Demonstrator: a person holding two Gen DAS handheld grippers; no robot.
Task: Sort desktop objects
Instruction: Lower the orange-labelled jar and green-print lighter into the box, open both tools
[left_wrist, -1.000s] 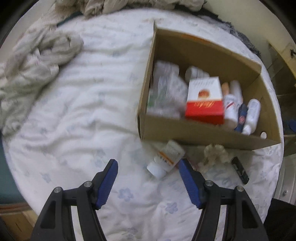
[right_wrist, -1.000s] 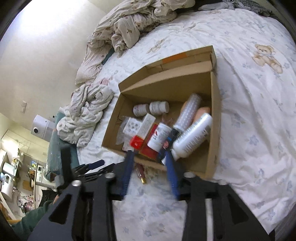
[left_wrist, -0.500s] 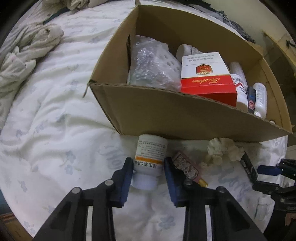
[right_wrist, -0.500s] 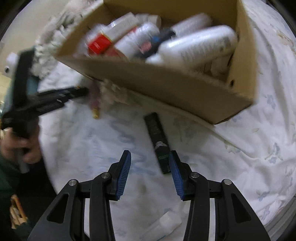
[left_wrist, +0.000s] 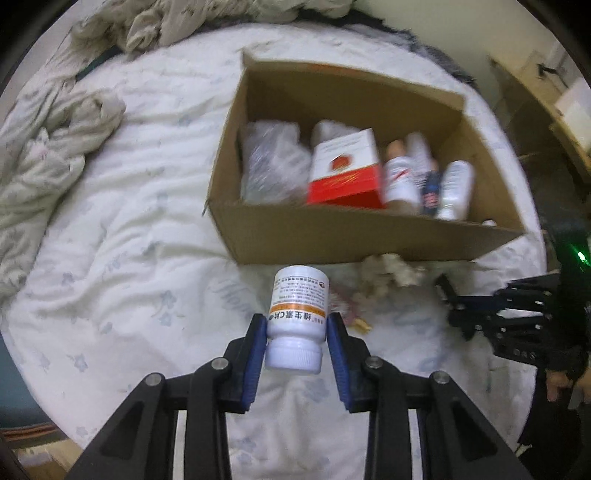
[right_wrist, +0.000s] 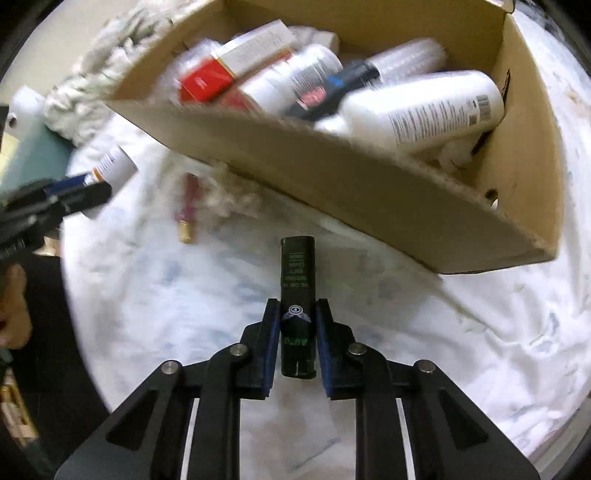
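My left gripper (left_wrist: 296, 323) is shut on a white pill bottle (left_wrist: 298, 308) with an orange band, held above the bedsheet in front of the cardboard box (left_wrist: 332, 236). My right gripper (right_wrist: 297, 314) is shut on a black tube (right_wrist: 297, 291) with green lettering, held above the sheet near the box's front wall (right_wrist: 332, 177). The box holds a red-and-white carton (left_wrist: 345, 171), several white bottles (right_wrist: 424, 107) and a plastic bag (left_wrist: 271, 162). The left gripper with the pill bottle (right_wrist: 112, 166) shows at the left of the right wrist view.
A small red tube with a gold end (right_wrist: 186, 206) and a crumpled beige wad (left_wrist: 388, 271) lie on the sheet by the box. Rumpled bedding (left_wrist: 48, 155) lies to the left. Wooden furniture (left_wrist: 546, 96) stands beyond the bed's right edge.
Both grippers have closed on their objects and lifted them: the left raised the pill bottle off the sheet, the right took up the black tube that lay on the bed.
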